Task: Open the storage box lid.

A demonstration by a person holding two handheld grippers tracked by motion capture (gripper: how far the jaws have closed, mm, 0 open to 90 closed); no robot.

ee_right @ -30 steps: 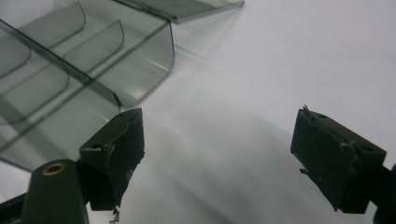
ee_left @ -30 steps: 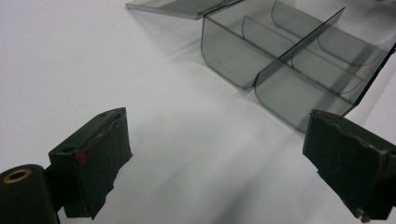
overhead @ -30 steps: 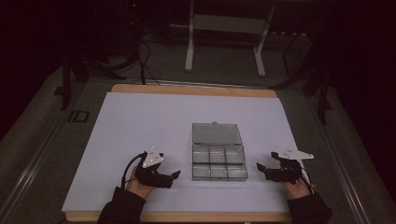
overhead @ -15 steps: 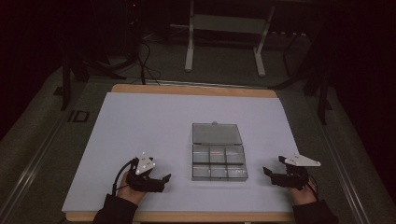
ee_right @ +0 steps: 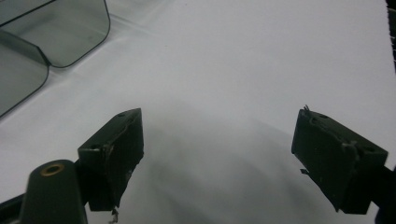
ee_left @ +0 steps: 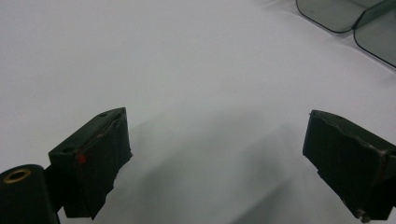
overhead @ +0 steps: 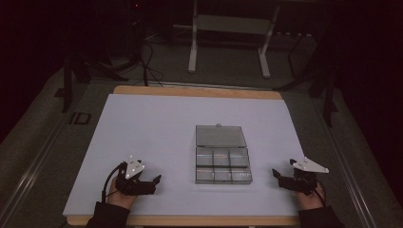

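A compartment box (overhead: 223,164) lies on the table (overhead: 152,123), a little toward 3 o'clock from the centre, its open lid (overhead: 221,136) flat at the box's 12 o'clock. Your left gripper (overhead: 149,183) sits near the table's front edge at the box's 8 o'clock. Your right gripper (overhead: 280,176) sits at the box's 4 o'clock, near the table's 3 o'clock edge. Both are apart from the box.

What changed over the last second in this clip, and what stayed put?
Both hands drew back toward the person's edge of the table: the left gripper moved nearer and leftward, the right gripper nearer and rightward, away from the clear compartment box. Both grippers are open and empty, as before. The box stayed in place, lid open.
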